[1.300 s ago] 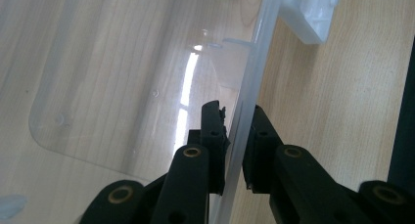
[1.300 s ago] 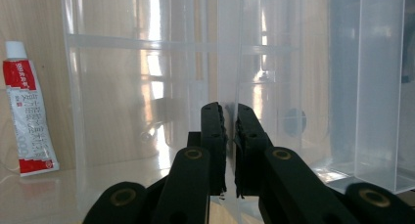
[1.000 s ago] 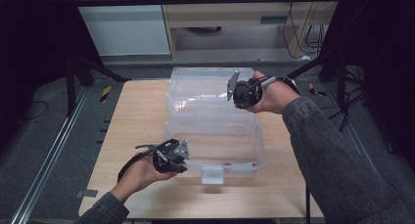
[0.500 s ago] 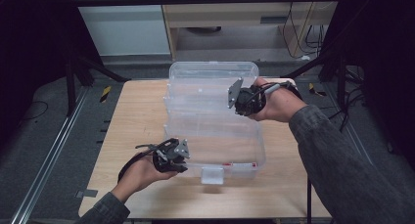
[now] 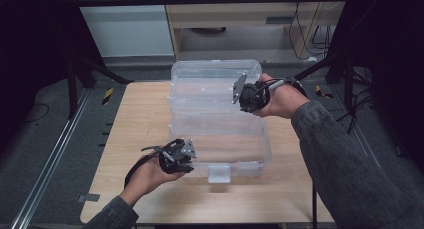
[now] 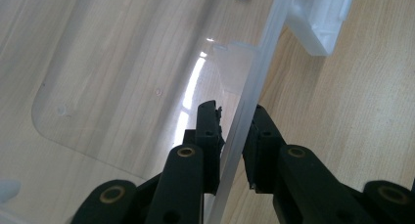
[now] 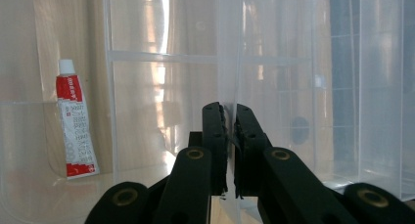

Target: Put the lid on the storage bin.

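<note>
- A clear plastic box sits in the middle of the wooden worktop, its lid raised and standing at the far side.
- A white latch hangs at the middle of the box's near wall.
- Inside, seen from the right gripper view, a red-and-white tube lies on the box floor.
- The right hand-held gripper is clenched on the edge of the lid, jaws pressed on the thin clear plastic.
- The left hand-held gripper grasps the box's near rim left of the latch, one jaw inside the wall and one outside.
</note>
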Motion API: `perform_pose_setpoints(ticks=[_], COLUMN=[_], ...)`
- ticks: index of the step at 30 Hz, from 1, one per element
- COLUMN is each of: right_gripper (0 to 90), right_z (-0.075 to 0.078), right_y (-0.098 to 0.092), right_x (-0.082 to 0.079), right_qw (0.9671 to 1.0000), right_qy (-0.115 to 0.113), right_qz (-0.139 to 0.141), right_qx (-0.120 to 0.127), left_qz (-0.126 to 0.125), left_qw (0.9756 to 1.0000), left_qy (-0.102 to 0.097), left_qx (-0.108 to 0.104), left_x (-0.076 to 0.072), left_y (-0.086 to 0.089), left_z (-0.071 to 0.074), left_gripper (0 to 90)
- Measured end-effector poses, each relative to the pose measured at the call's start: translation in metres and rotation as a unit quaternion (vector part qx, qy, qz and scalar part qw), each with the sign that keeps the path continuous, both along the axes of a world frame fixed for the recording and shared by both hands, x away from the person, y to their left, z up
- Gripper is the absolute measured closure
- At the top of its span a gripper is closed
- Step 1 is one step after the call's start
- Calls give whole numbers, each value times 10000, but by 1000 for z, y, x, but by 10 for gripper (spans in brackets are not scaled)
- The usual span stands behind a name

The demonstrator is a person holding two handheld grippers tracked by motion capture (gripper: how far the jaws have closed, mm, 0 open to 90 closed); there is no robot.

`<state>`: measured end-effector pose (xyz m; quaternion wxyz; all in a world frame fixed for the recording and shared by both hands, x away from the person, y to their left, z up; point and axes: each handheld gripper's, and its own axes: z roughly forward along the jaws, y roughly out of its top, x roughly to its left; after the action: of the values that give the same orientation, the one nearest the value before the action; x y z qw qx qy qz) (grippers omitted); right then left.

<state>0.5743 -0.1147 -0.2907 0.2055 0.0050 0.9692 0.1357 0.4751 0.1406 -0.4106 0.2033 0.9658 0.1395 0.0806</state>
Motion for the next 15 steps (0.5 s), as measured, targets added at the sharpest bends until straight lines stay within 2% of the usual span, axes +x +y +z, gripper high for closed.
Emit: perform_pose_setpoints(ticks=[15], right_gripper=[866], right_z=[0], right_y=[-4], right_x=[-31], right_qw=[9997], right_qy=[-76], right_qz=[202], right_qx=[111], left_qz=[67], left_qw=[10000], left_qy=[-11], left_qx=[-58], left_x=[0], left_y=[2], left_z=[-1], left_gripper=[758])
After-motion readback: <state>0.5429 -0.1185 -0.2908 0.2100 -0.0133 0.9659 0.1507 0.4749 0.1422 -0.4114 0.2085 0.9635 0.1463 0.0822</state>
